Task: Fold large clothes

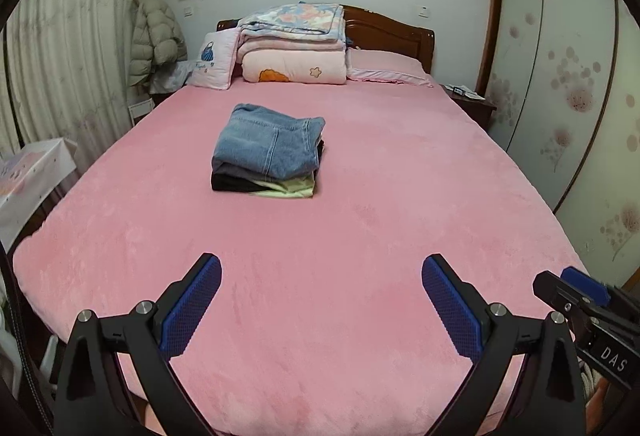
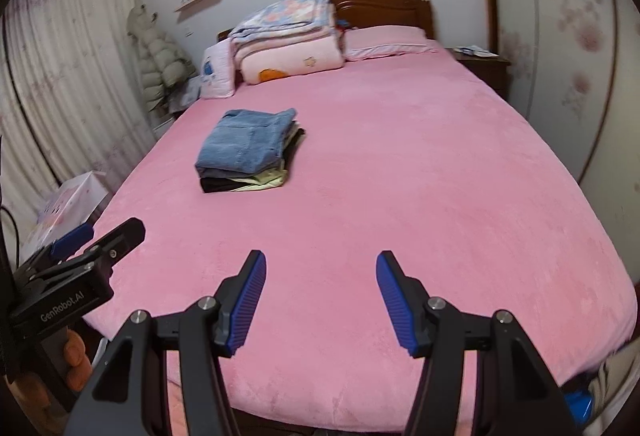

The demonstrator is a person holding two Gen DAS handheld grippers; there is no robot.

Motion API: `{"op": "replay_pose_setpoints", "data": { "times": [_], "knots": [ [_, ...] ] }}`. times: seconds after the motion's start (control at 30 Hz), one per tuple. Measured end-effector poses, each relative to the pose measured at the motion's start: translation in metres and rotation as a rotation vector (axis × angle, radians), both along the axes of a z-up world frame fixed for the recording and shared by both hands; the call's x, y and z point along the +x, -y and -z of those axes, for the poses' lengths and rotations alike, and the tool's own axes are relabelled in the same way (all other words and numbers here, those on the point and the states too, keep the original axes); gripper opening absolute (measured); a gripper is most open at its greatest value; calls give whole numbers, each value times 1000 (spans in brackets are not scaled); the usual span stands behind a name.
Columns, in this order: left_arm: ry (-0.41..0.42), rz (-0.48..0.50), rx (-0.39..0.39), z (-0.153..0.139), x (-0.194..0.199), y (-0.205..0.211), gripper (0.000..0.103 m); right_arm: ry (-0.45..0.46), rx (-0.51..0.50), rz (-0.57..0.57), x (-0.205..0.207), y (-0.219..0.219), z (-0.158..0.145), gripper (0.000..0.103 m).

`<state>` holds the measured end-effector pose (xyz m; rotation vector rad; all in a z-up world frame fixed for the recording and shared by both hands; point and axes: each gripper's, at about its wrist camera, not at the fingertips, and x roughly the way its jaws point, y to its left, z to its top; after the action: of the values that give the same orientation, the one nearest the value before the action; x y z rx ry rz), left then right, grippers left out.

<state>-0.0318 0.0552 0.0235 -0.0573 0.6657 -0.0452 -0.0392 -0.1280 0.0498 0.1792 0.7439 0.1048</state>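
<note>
A stack of folded clothes (image 1: 269,151), blue jeans on top of dark and pale green pieces, lies on the pink bed (image 1: 360,236) toward its middle left. The same stack of folded clothes (image 2: 248,151) shows in the right wrist view. My left gripper (image 1: 322,296) hangs open over the near part of the bed with nothing between its blue pads. My right gripper (image 2: 320,296) is open too, above the near edge of the bed (image 2: 440,195), and holds nothing. Each gripper appears at the edge of the other's view.
Folded quilts (image 1: 294,43) and pillows (image 1: 384,69) are piled at the wooden headboard. A puffy coat (image 1: 154,31) hangs by the curtain at left. A nightstand (image 1: 470,101) and a wardrobe (image 1: 560,75) stand at right. A white box (image 2: 68,207) sits left of the bed.
</note>
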Motion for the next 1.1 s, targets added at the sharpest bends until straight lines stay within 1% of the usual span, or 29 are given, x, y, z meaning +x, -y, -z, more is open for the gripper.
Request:
{"op": "replay_pose_setpoints", "data": {
  "times": [0.13, 0.3, 0.43, 0.77, 1.1],
  "knots": [
    [-14, -2, 7, 13, -9, 7, 100, 6, 14, 33, -13, 3, 15, 58],
    [-15, 0, 61, 23, -14, 17, 100, -7, -29, 25, -13, -8, 28, 58],
    [-15, 3, 94, 29, -18, 22, 100, -7, -41, 24, -15, -12, 33, 58],
    [-52, 19, 85, 36, -17, 25, 100, -21, -43, 26, -13, -16, 37, 58],
    [-80, 6, 58, 43, -15, 22, 100, -42, -38, 25, -10, -16, 41, 58]
  ]
}}
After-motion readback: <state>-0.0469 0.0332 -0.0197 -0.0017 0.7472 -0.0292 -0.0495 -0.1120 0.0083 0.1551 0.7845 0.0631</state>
